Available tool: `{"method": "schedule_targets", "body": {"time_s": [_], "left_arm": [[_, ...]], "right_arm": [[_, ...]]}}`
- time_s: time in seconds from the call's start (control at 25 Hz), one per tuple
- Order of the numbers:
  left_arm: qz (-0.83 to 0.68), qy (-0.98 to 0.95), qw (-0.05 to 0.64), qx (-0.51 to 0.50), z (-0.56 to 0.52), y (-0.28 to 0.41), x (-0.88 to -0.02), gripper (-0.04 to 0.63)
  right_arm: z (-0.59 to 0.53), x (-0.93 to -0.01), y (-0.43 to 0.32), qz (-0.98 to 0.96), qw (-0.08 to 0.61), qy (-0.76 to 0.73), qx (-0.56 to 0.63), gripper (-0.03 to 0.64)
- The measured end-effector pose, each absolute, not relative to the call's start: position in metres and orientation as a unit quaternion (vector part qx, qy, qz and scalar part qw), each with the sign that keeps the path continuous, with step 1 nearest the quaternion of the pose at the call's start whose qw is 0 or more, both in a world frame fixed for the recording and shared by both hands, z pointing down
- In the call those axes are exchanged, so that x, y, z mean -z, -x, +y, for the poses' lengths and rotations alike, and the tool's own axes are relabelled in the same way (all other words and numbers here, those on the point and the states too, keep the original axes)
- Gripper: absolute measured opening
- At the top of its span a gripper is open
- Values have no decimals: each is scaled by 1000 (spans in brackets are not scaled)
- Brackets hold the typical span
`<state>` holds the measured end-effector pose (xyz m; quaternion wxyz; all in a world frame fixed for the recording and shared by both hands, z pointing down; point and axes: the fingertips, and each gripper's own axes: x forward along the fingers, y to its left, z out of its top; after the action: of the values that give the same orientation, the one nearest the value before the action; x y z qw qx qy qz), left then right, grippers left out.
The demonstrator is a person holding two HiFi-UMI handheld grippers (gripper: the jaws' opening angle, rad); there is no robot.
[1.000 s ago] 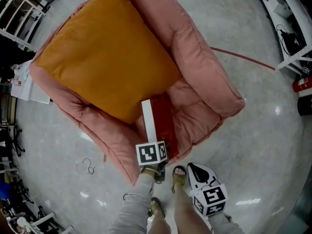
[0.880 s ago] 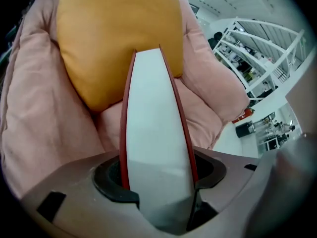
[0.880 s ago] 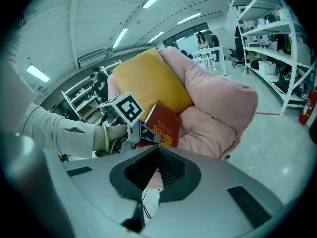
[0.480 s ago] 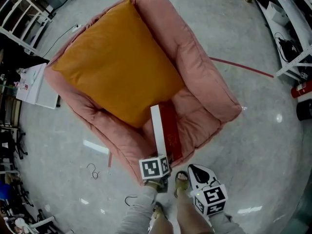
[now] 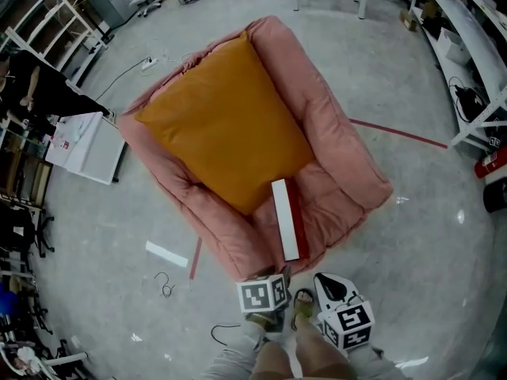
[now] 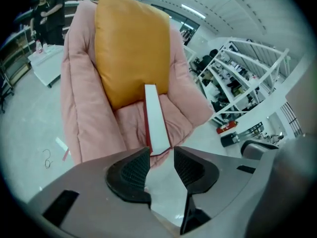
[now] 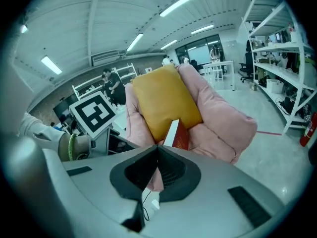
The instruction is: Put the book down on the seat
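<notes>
Book (image 5: pixel 286 220): is lying free on the seat with no jaw touching it; its white page edge is facing up and a red cover is showing along one long side
Book's place: is resting toward the seat's front edge, on the side by the armrest at the right of the head view; its far end is sitting just beside the orange cushion's front corner, and its near end is reaching almost to the front edge
Seat (image 5: pixel 321 200): is forming the padded base of a pink armchair (image 5: pixel 348 153) and carrying both the book and the cushion
Orange cushion (image 5: pixel 226 121): is covering most of the seat and leaning up against the backrest
Left gripper (image 6: pixel 161 158): is hovering off the armchair's front edge, pointing down toward the book; its jaws are standing partly apart, having just been closing, with nothing between the pads
Right gripper (image 7: pixel 157 156): is hanging beside the left one, off the armchair and aimed at it; its pads are pressing together with nothing between them
Person: a sandalled foot (image 5: pixel 304 301) is showing between the two grippers
Floor (image 5: pixel 412 236): is showing grey and glossy, carrying a red line (image 5: pixel 396 131) beyond the armrest and a white strip (image 5: pixel 166 253) near the chair's other front corner
White table (image 5: pixel 85 142): is standing well apart from the armchair, at the left of the head view
</notes>
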<state>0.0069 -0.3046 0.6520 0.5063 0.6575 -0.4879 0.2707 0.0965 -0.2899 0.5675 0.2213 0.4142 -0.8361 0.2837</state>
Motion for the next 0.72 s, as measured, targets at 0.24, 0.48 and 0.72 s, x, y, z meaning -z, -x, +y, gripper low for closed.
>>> {"method": "schedule_targets", "body": {"time_s": [0.24,0.48,0.72], "left_arm": [[-494,-675,499,-226,-288,-6,-605,80],[-487,-704,481,-189,-269,-15,-562,21],[-483,-729,443,-199,-256,-17,-538,8]], "right_arm": [[-280,-545,-95,-844,224,-410,-262,5],[-270,-531,-97,-851,225,-406,-245,5],[-262,-516,-91,-858,218,-401,-236,5]]}}
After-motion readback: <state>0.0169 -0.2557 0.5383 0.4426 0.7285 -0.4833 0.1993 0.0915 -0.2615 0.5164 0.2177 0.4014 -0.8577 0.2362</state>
